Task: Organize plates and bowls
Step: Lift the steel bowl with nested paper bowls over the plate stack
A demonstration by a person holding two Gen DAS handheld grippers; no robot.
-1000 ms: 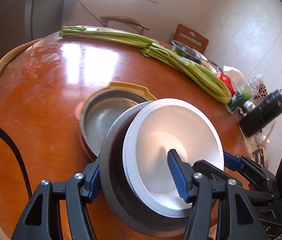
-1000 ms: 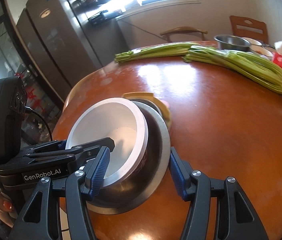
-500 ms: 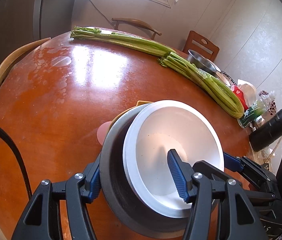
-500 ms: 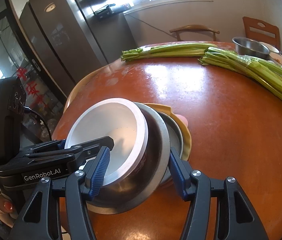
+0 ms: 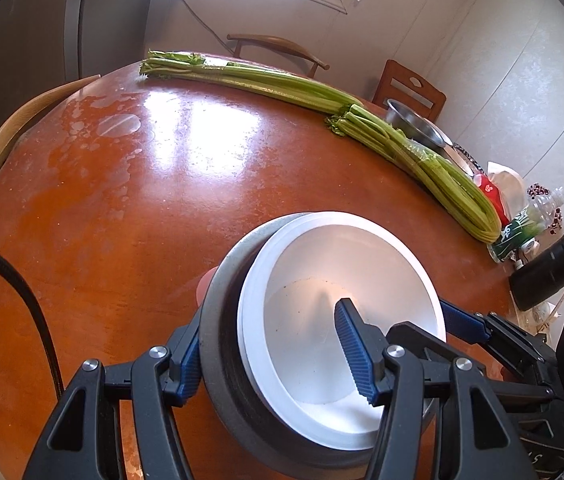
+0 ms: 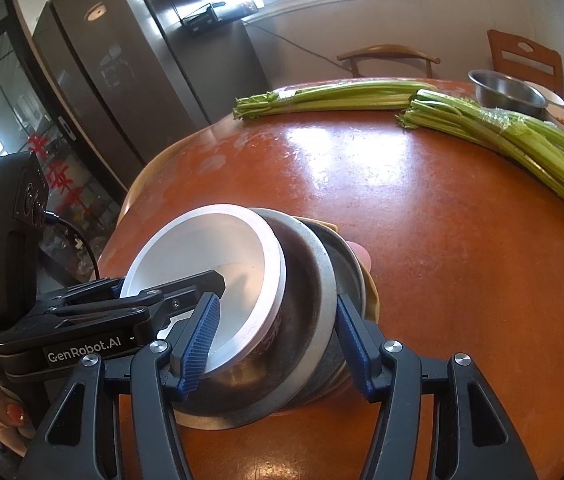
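Shiny brown table (image 5: pixel 142 220) fills most of both pictures, with long green celery (image 5: pixel 421 148) lying across the top part. Low in the middle of each picture sits the metal bowl (image 5: pixel 218 352) with the white bowl (image 5: pixel 321 320) inside it.

Both tongs hold this pair from two sides. The left gripper (image 5: pixel 270 354) has one finger outside the metal bowl and one inside the white bowl, so it pinches both walls together. The right gripper (image 6: pixel 278 338) does the same from the other side.

I think the step now is to set the two bowls down onto the plates waiting under them. To do it well, both hands should go down together and keep the bowls flat, then let go only when the bowls rest.

Only the right wrist view shows the metal plate (image 6: pixel 345 264) and the yellow plate (image 6: pixel 371 300) under the bowls. The left wrist view hides them and shows just a pink edge (image 5: pixel 204 286), but it shows the dark bottle (image 5: pixel 545 272) at the right.
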